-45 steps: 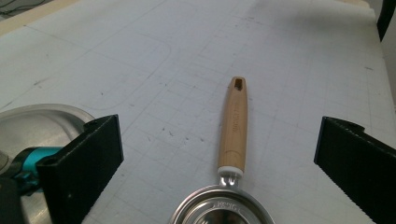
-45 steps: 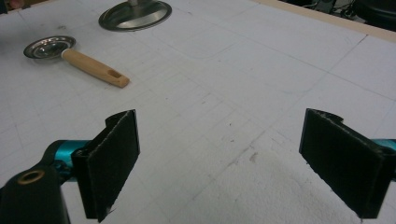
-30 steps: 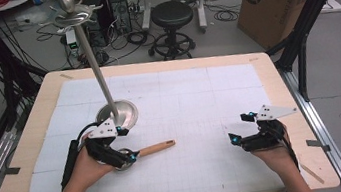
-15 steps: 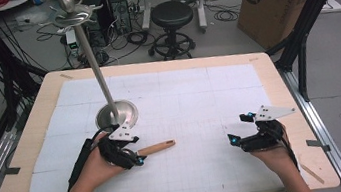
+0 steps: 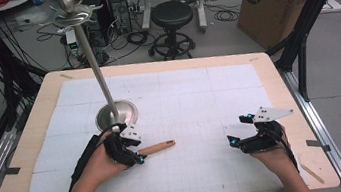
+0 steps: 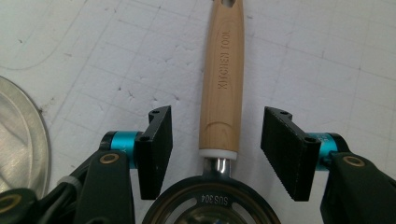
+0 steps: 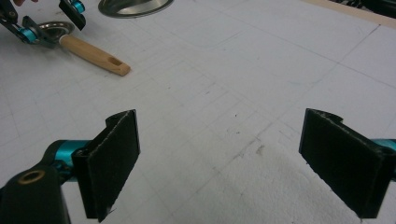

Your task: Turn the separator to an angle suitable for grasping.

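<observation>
the wooden-rimmed bench [image 5: 275,68] covered with white gridded paper carries everything here. near its left edge, about midway between far and near sides, stands a tall steel stand with a round flat base [image 5: 116,114], its thin pole leaning up toward the far left corner. just nearer than that base lies a small steel strainer with a light wooden handle [image 5: 156,148], close to the bench's near-left part; the handle points toward the middle of the bench and lies flat on the paper. in the left gripper view the handle [image 6: 222,88] bears the stamped words "kitchen tool", and the steel ring sits below it at the picture's bottom.

the left gripper [image 6: 215,151] straddles the handle just above its white collar. its jaws have just been closing and stand at a middling width, with a clear gap of paper on either side of the wood, so the pads are not yet pressing it. the right gripper [image 5: 238,129] rests low near the bench's near-right corner, well apart from the strainer, its jaws spread wide over bare paper.
</observation>
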